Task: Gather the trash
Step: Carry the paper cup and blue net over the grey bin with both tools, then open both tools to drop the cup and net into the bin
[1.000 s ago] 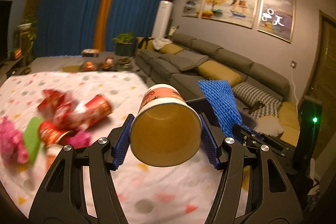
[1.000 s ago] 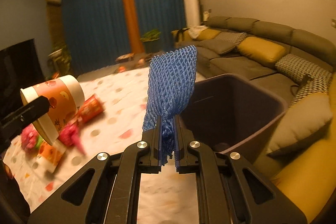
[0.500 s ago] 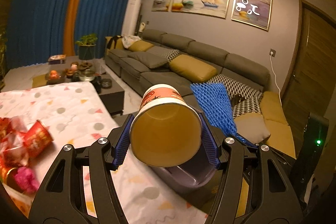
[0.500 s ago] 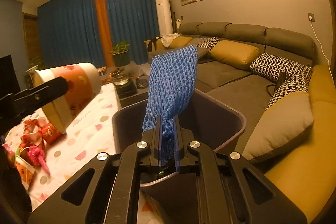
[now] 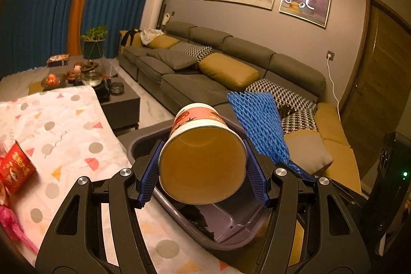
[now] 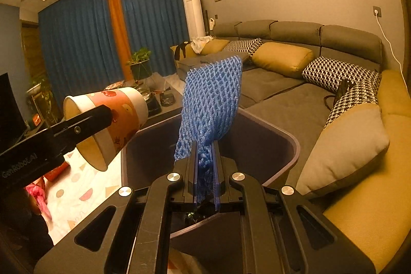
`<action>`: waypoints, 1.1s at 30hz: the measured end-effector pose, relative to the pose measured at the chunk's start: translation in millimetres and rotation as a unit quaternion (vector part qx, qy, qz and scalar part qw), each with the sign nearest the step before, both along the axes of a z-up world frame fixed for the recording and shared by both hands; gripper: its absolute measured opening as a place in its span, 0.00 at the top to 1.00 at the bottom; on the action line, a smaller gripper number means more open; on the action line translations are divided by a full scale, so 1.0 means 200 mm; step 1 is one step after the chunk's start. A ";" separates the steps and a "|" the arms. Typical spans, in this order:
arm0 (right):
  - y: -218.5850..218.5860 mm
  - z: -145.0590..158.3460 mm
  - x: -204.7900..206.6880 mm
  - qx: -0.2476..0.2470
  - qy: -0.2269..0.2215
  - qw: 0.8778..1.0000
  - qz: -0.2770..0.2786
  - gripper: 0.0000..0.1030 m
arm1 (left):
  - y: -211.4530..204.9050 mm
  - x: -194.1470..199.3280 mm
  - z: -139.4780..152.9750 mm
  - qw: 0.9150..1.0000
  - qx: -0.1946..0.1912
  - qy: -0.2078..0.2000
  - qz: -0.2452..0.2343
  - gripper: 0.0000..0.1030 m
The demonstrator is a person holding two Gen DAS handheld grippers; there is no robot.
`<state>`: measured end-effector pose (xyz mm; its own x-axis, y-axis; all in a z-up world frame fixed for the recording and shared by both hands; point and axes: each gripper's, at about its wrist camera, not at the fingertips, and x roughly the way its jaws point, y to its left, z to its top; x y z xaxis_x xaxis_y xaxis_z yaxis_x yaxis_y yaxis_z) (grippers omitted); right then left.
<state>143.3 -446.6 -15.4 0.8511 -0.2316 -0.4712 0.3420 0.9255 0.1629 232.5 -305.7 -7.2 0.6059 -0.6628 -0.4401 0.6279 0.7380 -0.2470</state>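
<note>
My left gripper (image 5: 203, 171) is shut on a paper cup (image 5: 203, 158) with a red-orange print, held on its side over the near rim of a dark purple bin (image 5: 231, 230). The cup's empty inside faces the left wrist camera. The right wrist view shows the same cup (image 6: 115, 125) at the left, above the bin's (image 6: 269, 143) left rim. My right gripper (image 6: 205, 166) is shut on a blue foam net sleeve (image 6: 213, 104) that stands up above the bin's opening. The sleeve (image 5: 259, 127) shows to the right of the cup in the left wrist view. Dark scraps lie at the bin's bottom.
A table with a white patterned cloth (image 5: 64, 135) lies left of the bin, holding a red cup (image 5: 15, 171) and pink wrappers (image 5: 10, 222). A grey sofa (image 5: 218, 68) with yellow and checked cushions runs behind and to the right. A dark coffee table (image 5: 120, 99) stands beyond.
Both grippers have swung right from over the table to over the bin, each keeping its grip. The table's trash pile has slid to the left edge of both views.
</note>
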 end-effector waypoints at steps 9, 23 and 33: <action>0.01 -0.01 0.04 0.000 0.007 1.000 0.003 0.90 | -0.04 0.03 -0.04 1.000 0.007 0.011 -0.004 0.42; -0.02 -0.03 0.07 -0.002 0.011 1.000 0.004 0.66 | -0.03 0.07 -0.08 1.000 0.003 0.028 0.006 0.23; 0.00 0.01 -0.03 -0.012 -0.008 1.000 -0.015 0.36 | 0.19 -0.02 -0.05 0.997 0.010 -0.007 0.080 0.10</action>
